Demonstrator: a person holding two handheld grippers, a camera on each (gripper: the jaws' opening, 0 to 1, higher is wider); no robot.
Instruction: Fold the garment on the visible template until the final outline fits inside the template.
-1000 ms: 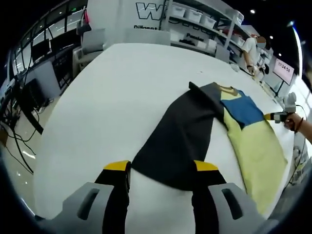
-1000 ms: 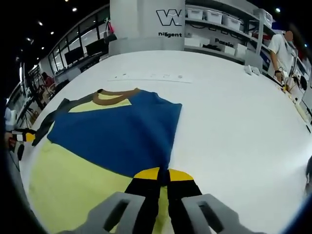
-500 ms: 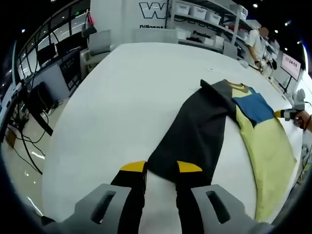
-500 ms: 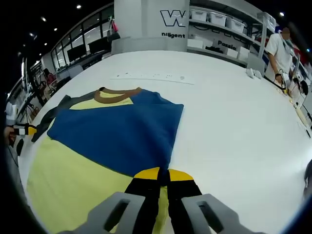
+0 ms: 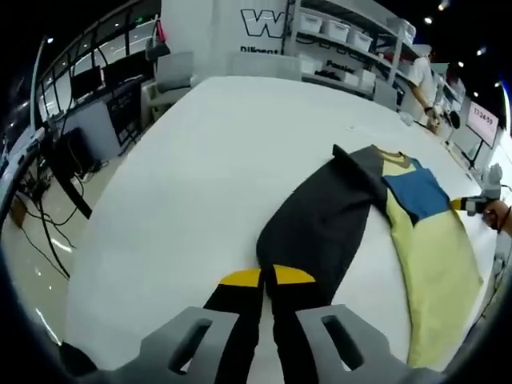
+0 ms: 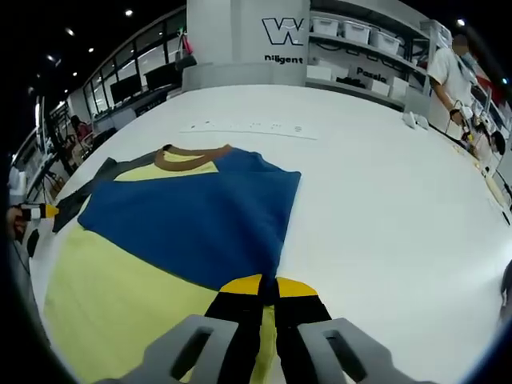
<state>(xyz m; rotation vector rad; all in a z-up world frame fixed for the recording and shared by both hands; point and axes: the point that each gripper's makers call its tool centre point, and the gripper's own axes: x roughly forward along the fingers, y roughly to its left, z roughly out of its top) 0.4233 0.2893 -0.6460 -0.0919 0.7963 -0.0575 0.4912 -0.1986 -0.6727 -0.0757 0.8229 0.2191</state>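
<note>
A long-sleeved shirt lies flat on the white table. Its body is yellow and its collar brown. The dark grey sleeve stretches out towards me, and my left gripper is shut on its cuff. The blue sleeve is folded across the yellow body, with my right gripper shut on its end. Each gripper also shows in the other's view, the right gripper held by a hand, the left gripper at the dark sleeve's far end.
A faint strip of marks lies on the table beyond the collar. Shelves with white bins stand at the back, with a person beside them. Chairs and monitors line the table's left side, over cables on the floor.
My left gripper's jaws have come together onto the dark sleeve's cuff, and that view has shifted a little. The right gripper still holds the blue sleeve as before.
</note>
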